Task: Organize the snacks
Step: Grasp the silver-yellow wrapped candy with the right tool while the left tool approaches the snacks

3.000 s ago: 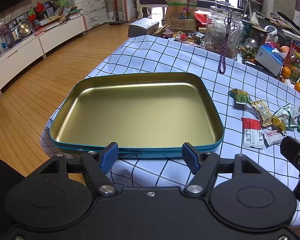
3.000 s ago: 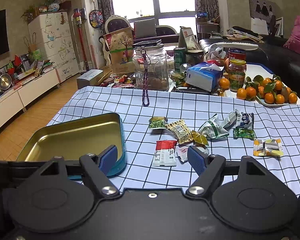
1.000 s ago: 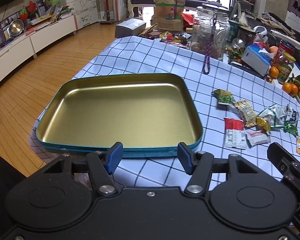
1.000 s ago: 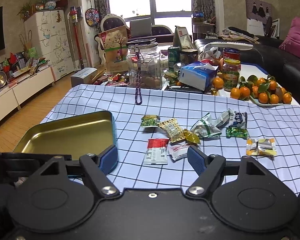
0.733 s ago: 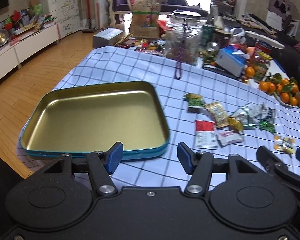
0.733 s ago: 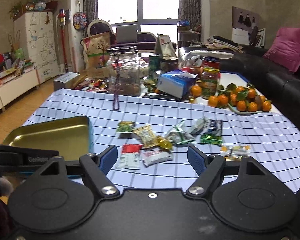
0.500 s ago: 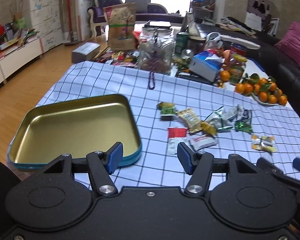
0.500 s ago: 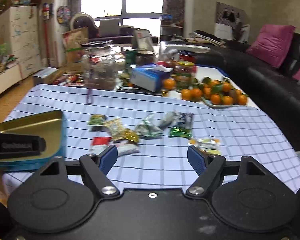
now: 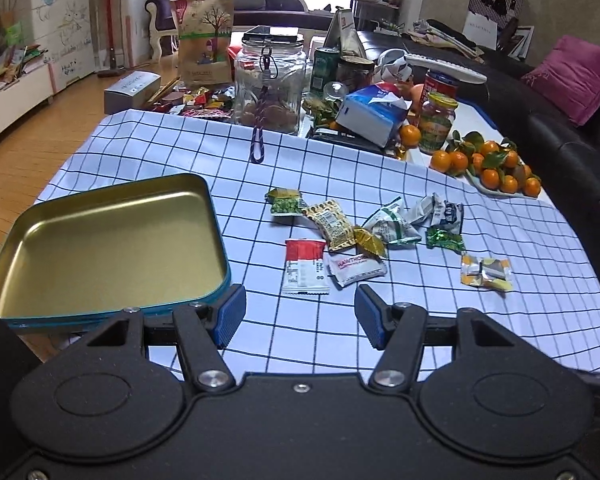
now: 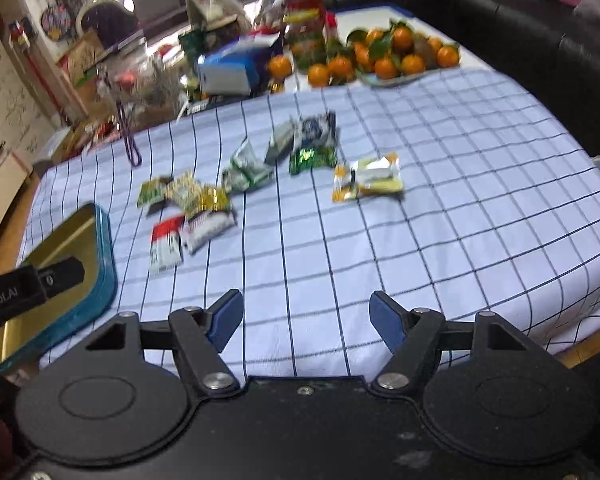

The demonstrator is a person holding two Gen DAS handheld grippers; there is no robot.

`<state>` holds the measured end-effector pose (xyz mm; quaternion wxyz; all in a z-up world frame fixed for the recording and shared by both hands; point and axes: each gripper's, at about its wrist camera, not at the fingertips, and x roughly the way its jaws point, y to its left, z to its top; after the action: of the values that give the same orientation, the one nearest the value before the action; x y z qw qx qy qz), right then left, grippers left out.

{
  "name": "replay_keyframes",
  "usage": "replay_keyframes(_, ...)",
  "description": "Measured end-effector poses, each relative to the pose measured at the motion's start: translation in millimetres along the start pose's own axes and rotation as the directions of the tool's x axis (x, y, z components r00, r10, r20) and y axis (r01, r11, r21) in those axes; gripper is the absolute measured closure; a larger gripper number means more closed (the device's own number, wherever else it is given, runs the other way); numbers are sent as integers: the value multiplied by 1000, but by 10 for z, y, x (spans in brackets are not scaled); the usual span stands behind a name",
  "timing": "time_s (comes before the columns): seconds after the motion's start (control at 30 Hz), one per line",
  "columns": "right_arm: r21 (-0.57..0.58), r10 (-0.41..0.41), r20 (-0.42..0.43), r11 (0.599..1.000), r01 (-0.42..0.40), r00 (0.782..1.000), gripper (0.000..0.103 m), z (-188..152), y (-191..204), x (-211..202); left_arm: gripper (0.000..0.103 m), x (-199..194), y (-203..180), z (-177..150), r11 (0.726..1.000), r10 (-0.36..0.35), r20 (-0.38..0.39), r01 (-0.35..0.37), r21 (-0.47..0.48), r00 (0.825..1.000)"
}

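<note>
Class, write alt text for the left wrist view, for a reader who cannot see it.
An open hand-held gripper hovers over a checked tablecloth. An empty gold tin sits at left and wrapped snacks are scattered at centre, with jars and oranges behind.

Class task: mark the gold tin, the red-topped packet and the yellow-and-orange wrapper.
gold tin (image 9: pixel 100 248), left wrist view, on its bare floor.
red-topped packet (image 9: pixel 305 266), left wrist view, on its middle.
yellow-and-orange wrapper (image 10: pixel 367 177), right wrist view, on its middle.
</note>
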<state>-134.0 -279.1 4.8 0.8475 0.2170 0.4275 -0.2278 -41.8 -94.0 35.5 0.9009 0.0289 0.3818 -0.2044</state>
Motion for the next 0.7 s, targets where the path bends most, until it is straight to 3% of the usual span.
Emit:
replay_keyframes(0.17, 7, -64, -64, 998, 65, 996, 31, 182, -67, 211, 40, 55, 18, 69, 1000, 9, -29, -9, 5, 1000)
replay_keyframes(0.3, 32, -39, -117, 999, 44, 992, 32, 435, -235, 373, 40, 148, 5, 269, 999, 0, -56, 3, 41, 998)
replay_keyframes(0.43, 62, -29, -121, 997, 37, 992, 38, 757, -414, 499, 40, 311, -25, 615, 997, 5, -52, -1, 83, 999)
replay_keyframes(0.7, 138, -29, -78, 990, 40, 997, 38, 1424, -687, 707, 41, 887, 33, 1140, 998, -51, -121, 54, 27, 991)
